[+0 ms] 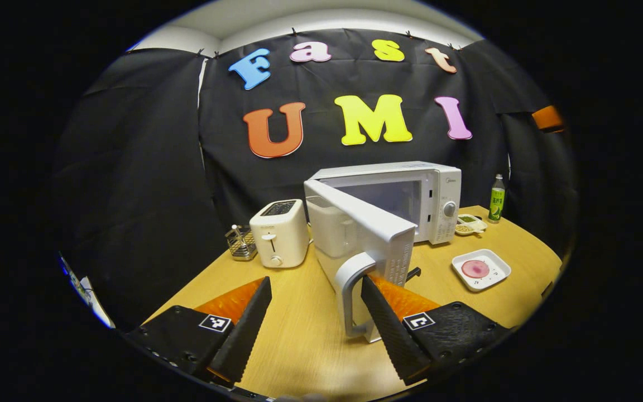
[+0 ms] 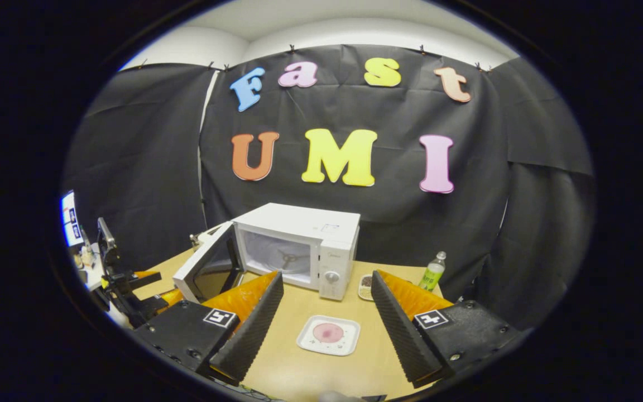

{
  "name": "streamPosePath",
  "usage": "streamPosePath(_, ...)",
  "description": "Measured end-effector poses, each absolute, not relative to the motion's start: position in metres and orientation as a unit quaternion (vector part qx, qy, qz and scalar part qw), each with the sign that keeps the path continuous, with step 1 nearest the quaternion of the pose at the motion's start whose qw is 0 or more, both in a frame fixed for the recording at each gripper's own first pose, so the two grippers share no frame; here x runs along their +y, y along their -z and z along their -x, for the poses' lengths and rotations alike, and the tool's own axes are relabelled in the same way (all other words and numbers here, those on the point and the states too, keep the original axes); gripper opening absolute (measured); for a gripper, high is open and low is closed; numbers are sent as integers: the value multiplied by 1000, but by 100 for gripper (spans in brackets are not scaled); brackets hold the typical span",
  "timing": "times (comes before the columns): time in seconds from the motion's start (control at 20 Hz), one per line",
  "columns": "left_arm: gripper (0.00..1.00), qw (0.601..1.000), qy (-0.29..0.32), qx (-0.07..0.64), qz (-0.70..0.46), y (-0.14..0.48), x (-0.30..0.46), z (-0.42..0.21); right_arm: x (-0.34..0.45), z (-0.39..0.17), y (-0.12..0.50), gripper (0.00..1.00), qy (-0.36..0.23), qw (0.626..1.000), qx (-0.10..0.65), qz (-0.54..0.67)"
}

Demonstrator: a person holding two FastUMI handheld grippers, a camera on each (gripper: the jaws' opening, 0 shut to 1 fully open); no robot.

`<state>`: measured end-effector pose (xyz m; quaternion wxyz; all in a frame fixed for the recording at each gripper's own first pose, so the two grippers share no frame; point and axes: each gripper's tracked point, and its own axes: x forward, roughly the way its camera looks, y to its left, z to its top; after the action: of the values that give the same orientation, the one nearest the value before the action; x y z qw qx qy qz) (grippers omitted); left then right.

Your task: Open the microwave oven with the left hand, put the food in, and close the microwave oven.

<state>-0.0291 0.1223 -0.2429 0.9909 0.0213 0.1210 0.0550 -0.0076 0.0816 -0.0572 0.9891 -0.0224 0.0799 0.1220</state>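
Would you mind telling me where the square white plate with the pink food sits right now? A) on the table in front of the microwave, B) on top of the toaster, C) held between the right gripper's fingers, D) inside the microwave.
A: the plate lies flat on the wooden table, out in front of the open microwave, with the right gripper open around its sides, not touching it.

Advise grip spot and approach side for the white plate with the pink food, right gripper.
Take the plate by its near rim, coming in low from the front. It lies flat on the table, shallow and square with a raised lip, so one jaw could go over the lip and one under. The right gripper hangs open above it, already lined up.
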Motion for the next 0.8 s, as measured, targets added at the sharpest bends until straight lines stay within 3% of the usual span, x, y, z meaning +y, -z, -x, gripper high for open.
streamPosePath(0.35, 96, 987, -106, 117, -29, 233, 186, 53, 87, 12, 67, 96, -121, 989, 85, 20)
streamPosePath(0.5, 94, 986, -112, 117, -31, 230, 189, 66, 79, 5, 83, 97, -114, 989, 97, 17)
streamPosePath(0.55, 88, 986, -114, 118, -29, 232, 189, 70, 75, 2, 90, 96, -111, 988, 105, 15)
streamPosePath(0.6, 96, 986, -114, 118, -26, 229, 186, 74, 71, -2, 99, 100, -108, 988, 113, 13)
streamPosePath(0.8, 96, 989, -100, 108, -9, 208, 159, 88, 52, -26, 149, 98, -99, 982, 162, 12)
